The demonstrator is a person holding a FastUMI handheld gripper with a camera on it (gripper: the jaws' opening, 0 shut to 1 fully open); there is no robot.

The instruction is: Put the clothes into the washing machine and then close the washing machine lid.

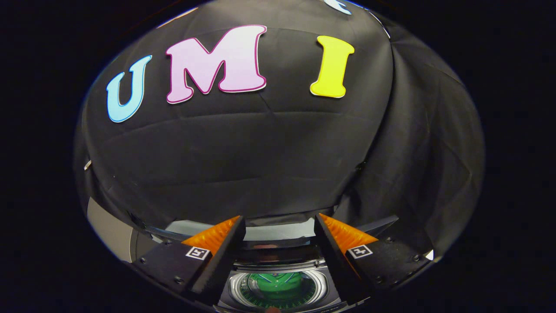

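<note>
Green garment (278, 280) already down inside the washing machine (278, 289), seen below and between the fingers; lid (278, 232) standing open behind the drum, so closing apparently left to do. Gripper (280, 221) held above the opening, fingers spread wide, gripping nothing. Drum round, shiny metal, ringed with small perforations; garment soft and crumpled, with a paler stripe. Lid flat and smooth, glassy-looking. Matte, creased cloth wall (260, 152) beyond.
</note>
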